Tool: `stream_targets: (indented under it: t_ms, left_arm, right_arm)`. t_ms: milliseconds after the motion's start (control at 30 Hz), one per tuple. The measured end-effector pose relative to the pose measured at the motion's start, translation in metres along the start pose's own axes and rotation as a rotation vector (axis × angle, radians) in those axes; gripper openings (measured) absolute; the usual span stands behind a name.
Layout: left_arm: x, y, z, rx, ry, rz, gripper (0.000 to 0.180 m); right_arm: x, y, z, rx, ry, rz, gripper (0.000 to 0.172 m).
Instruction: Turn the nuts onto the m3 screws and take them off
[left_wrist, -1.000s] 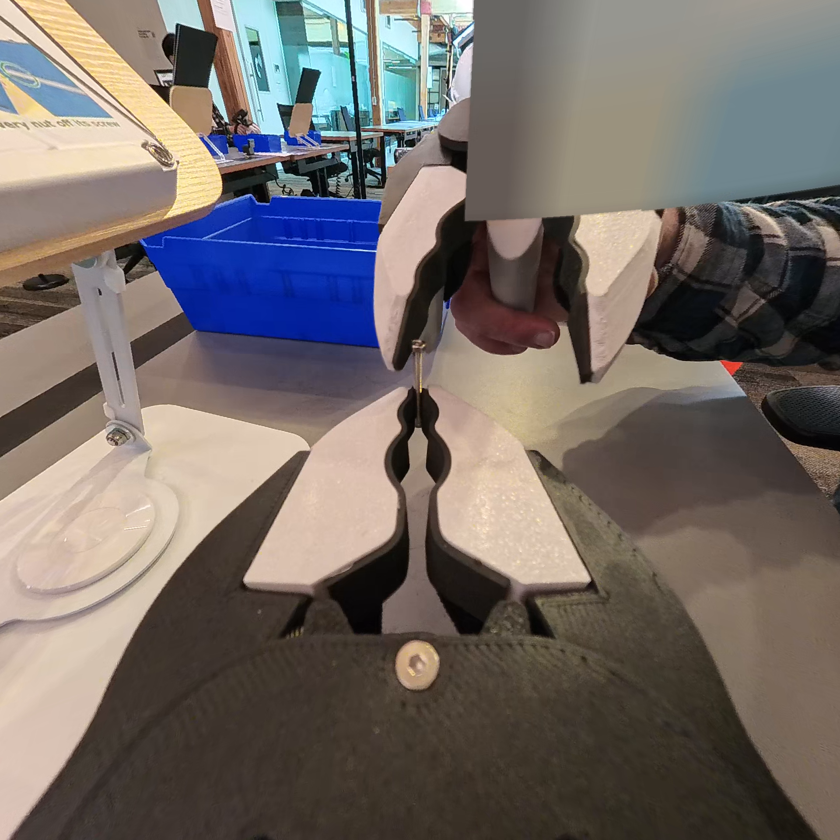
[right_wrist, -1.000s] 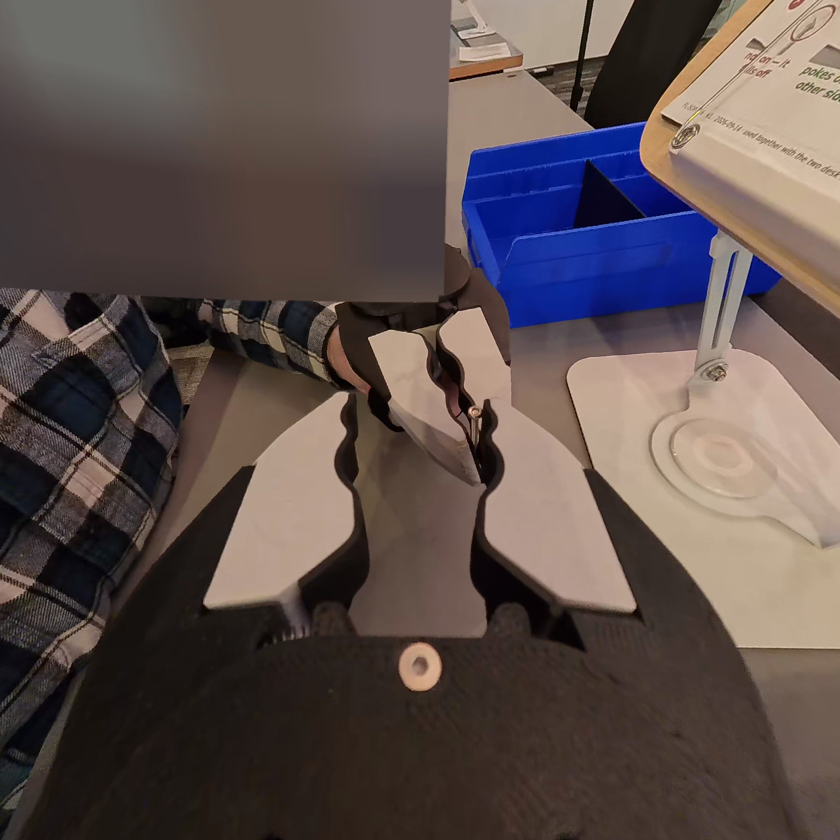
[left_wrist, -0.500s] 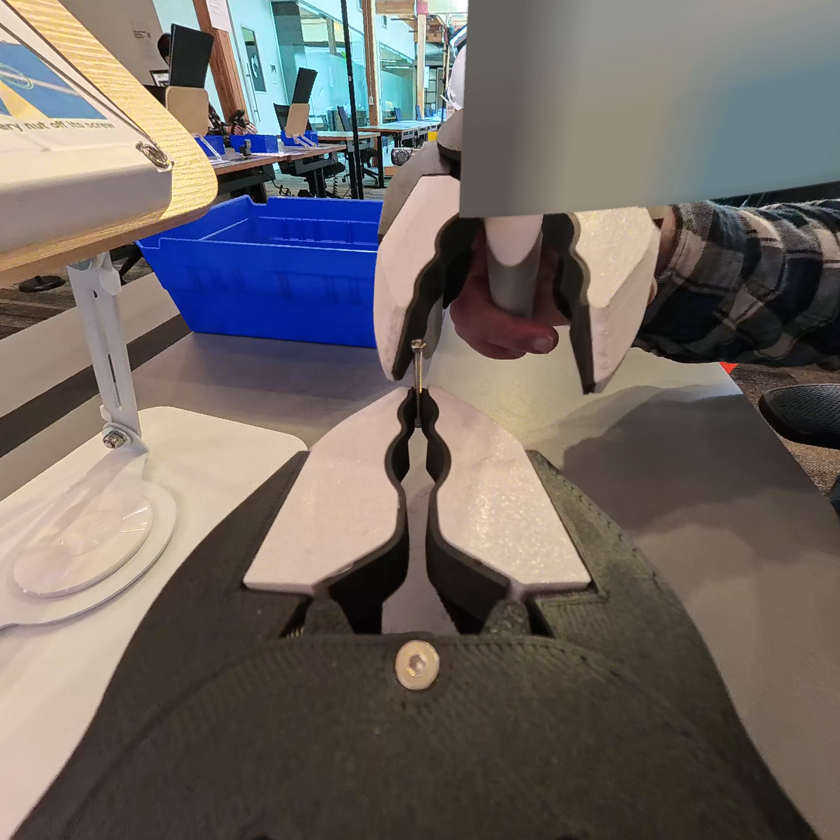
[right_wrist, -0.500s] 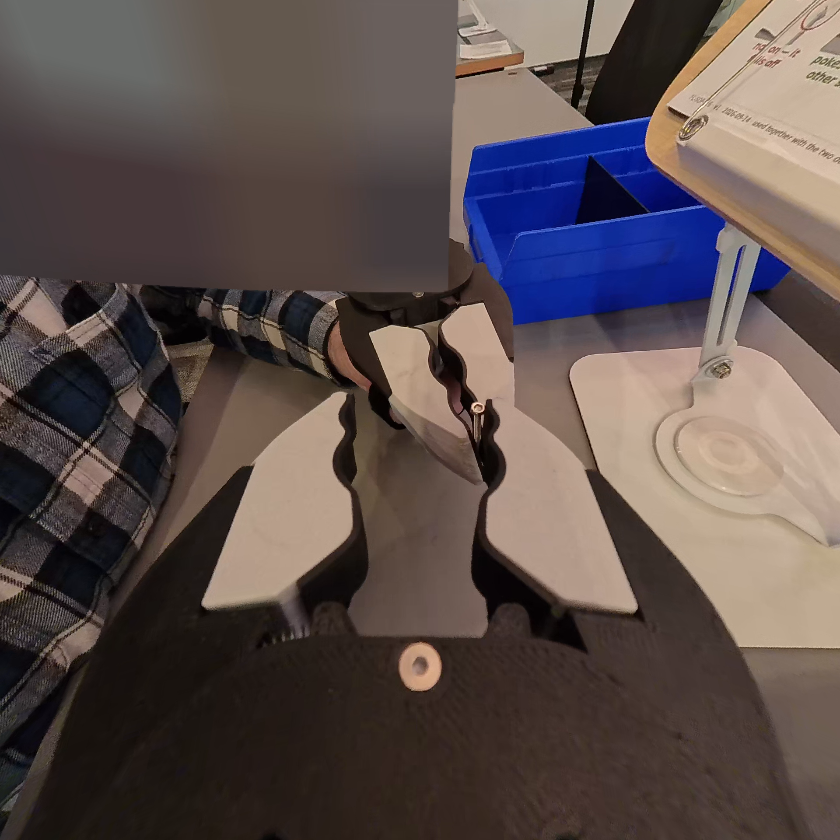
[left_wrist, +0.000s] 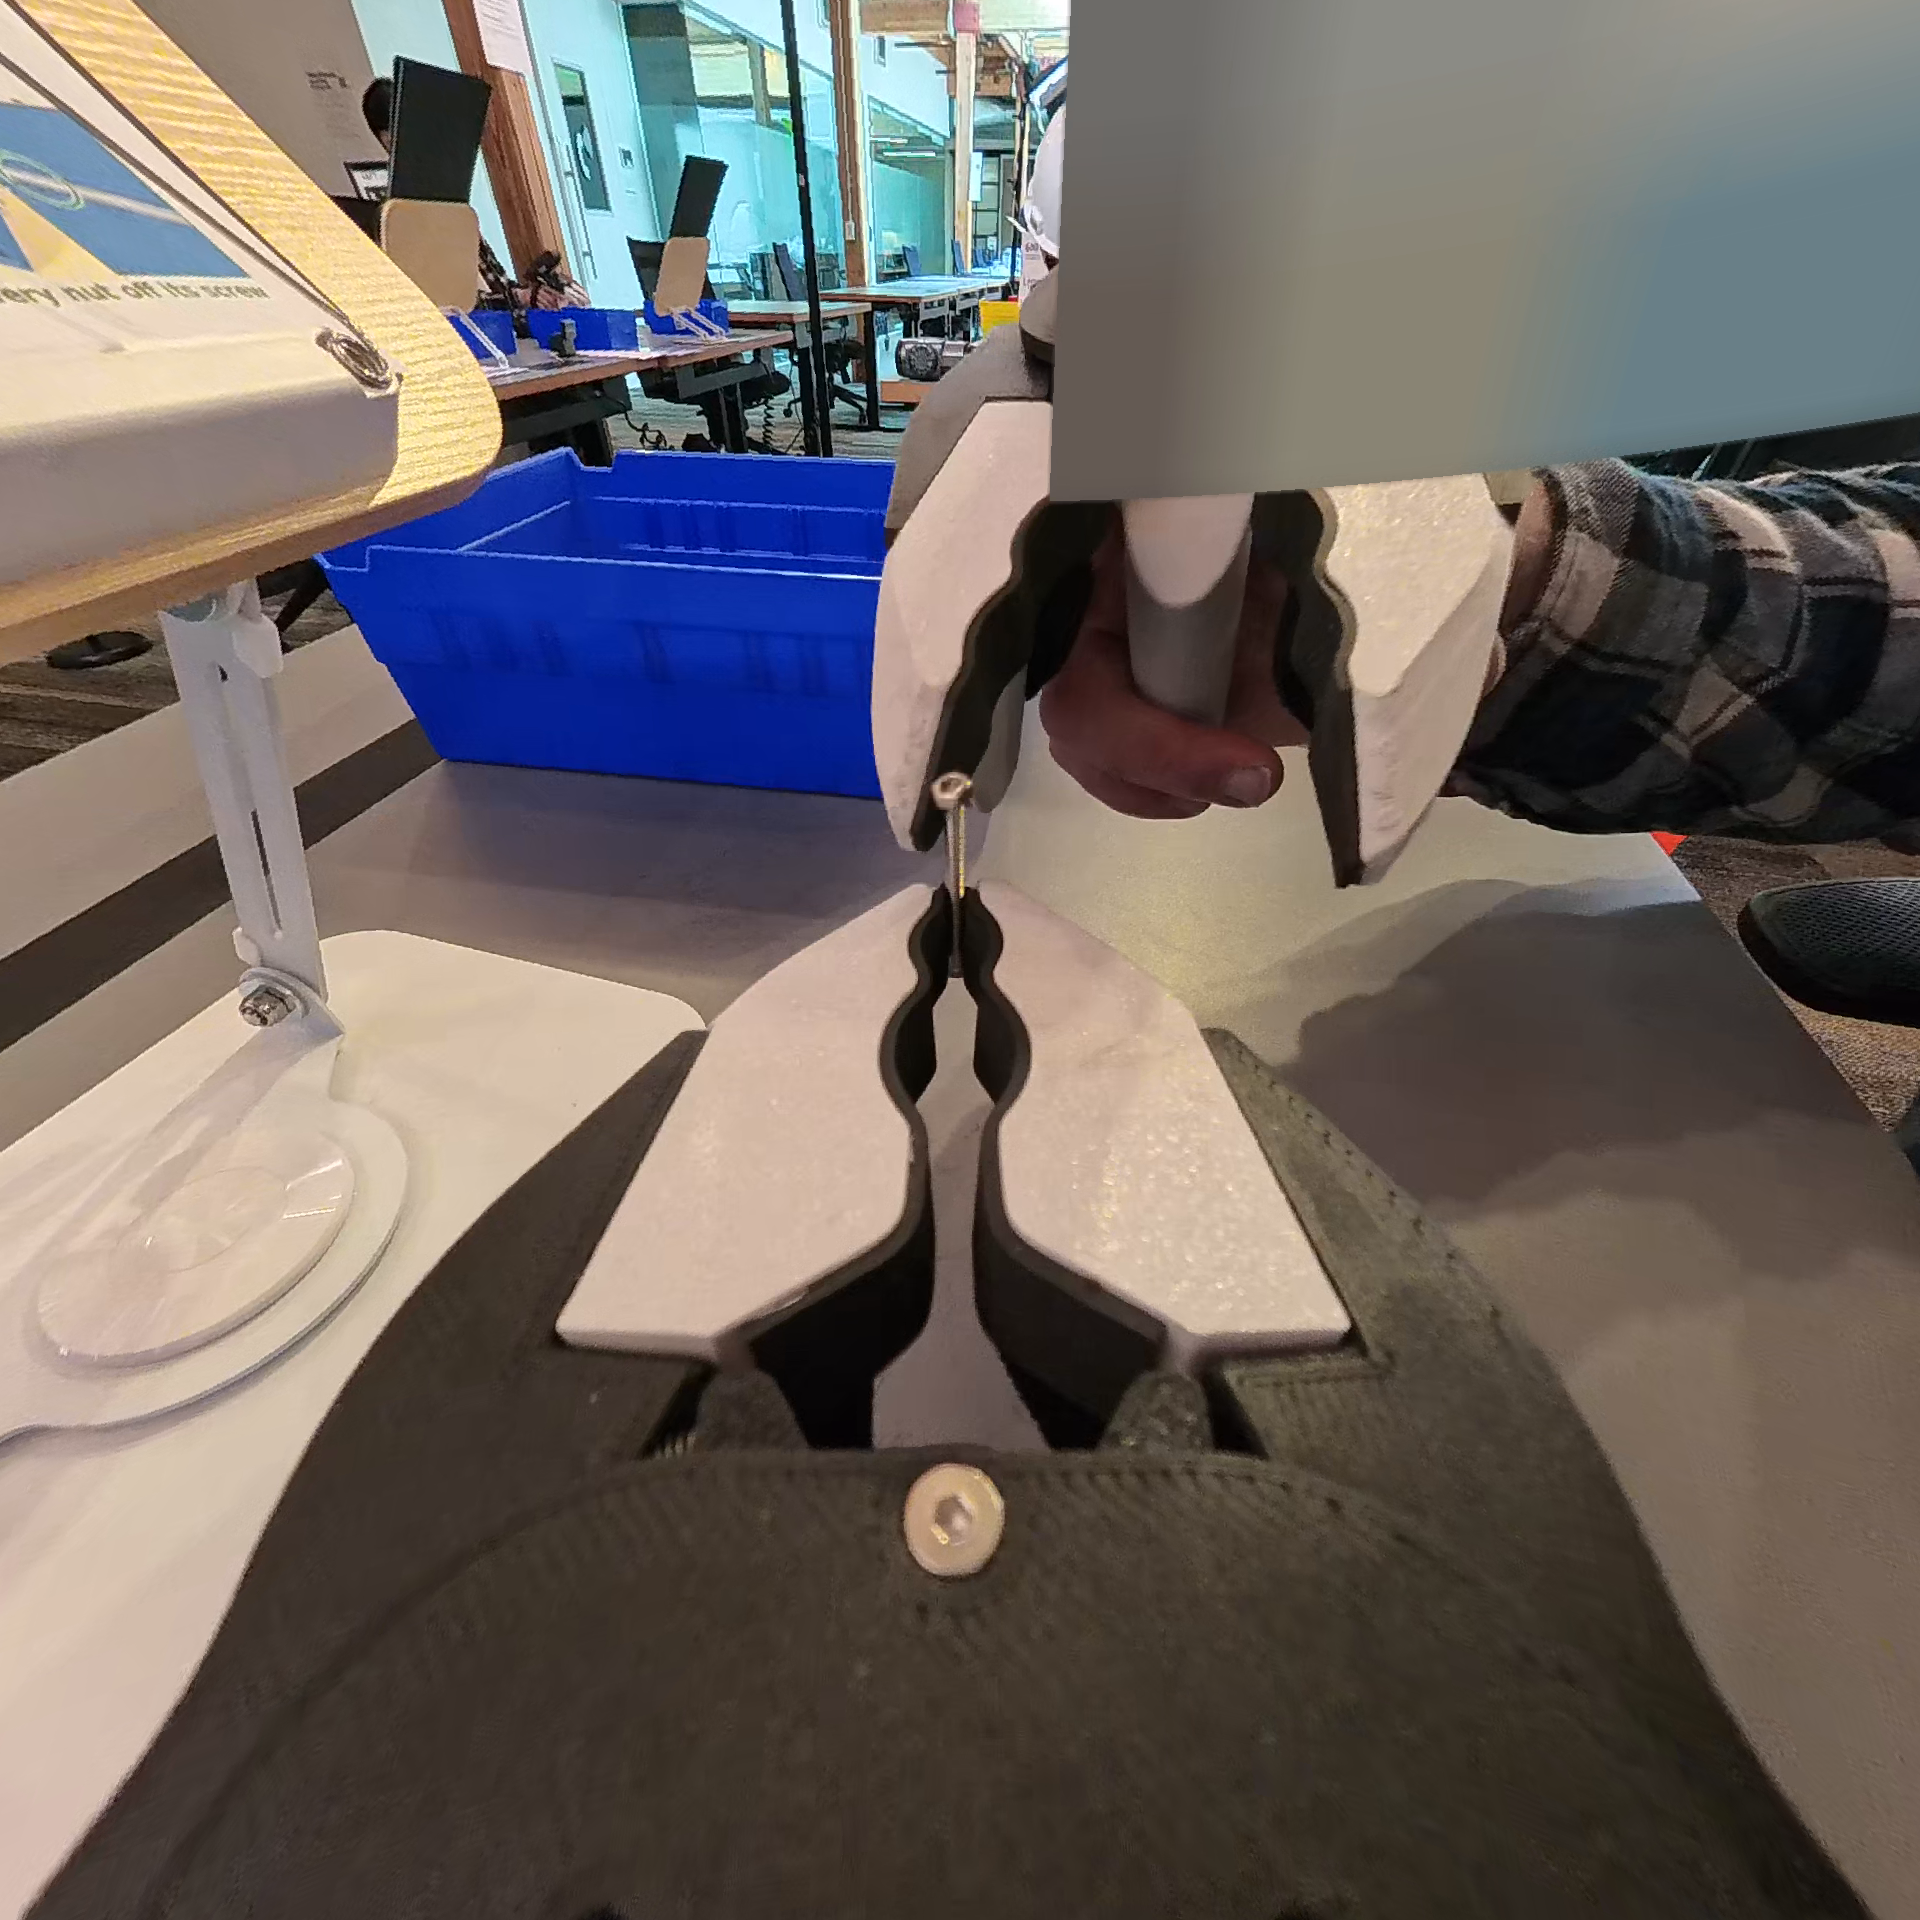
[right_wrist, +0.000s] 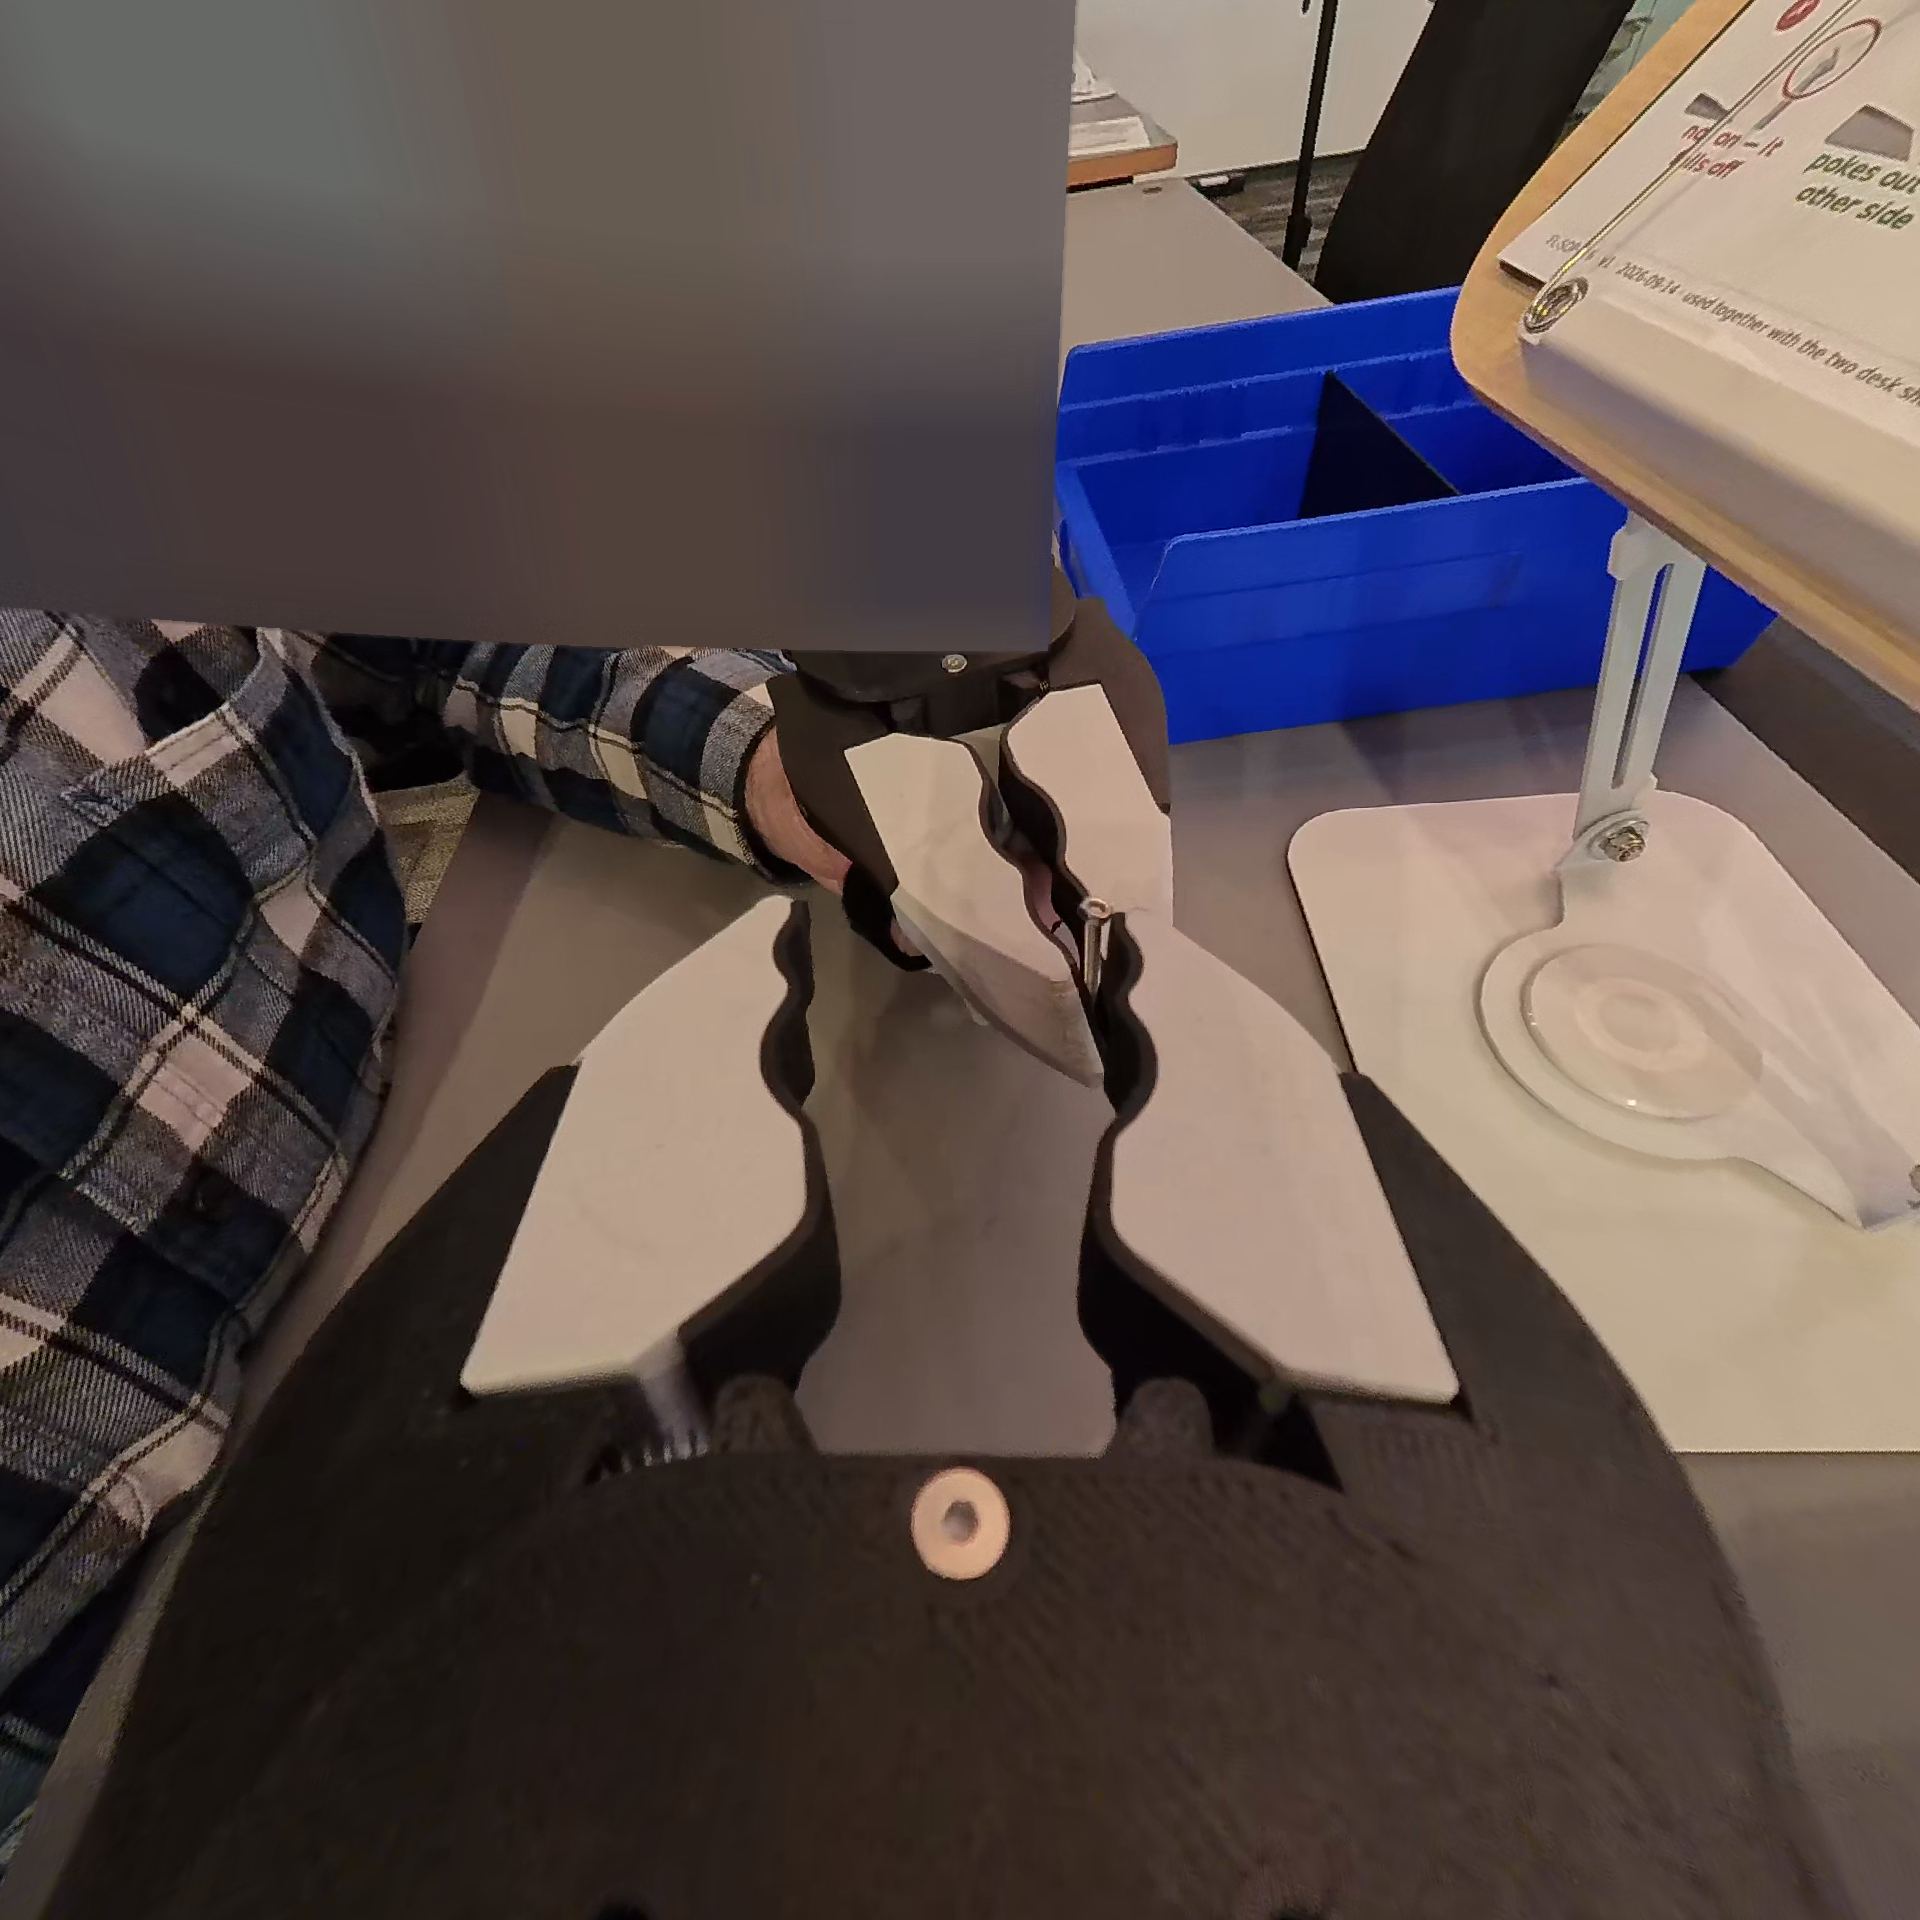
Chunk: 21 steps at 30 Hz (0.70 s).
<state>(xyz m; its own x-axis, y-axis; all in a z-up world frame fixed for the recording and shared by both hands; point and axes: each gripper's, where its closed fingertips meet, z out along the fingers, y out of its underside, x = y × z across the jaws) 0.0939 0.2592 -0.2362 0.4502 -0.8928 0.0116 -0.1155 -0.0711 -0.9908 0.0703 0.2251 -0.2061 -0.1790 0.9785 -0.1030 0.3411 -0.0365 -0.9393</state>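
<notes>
Between left tongs (left_wrist: 961, 904), screw (left_wrist: 958, 842) unchanged, still clamped.

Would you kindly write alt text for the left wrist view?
The left gripper, nearly closed, pinches a slim metal screw upright at its fingertips. The open right gripper faces it, one finger beside the screw's head, over a grey table with a blue bin behind.

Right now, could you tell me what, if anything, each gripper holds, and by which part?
The left gripper pinches a slim silver metal screw by its lower shank, head up. The right gripper is open, one finger beside the screw's head.
</notes>
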Motion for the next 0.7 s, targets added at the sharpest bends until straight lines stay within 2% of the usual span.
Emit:
stream_targets:
  t_ms: [33, 400, 700]
  left_arm:
    - [0.000, 0.000, 0.000, 0.001, 0.001, -0.001, 0.002]
    - [0.002, 0.000, 0.001, 0.000, 0.005, 0.004, 0.002]
    - [0.002, -0.001, 0.001, 0.002, 0.006, 0.003, 0.002]
  right_arm:
    - [0.000, 0.000, 0.000, 0.001, 0.001, -0.001, 0.055]
    - [0.001, -0.005, -0.002, 0.037, 0.016, -0.013, 0.057]
    - [-0.007, -0.011, -0.006, 0.074, 0.005, -0.065, 0.053]
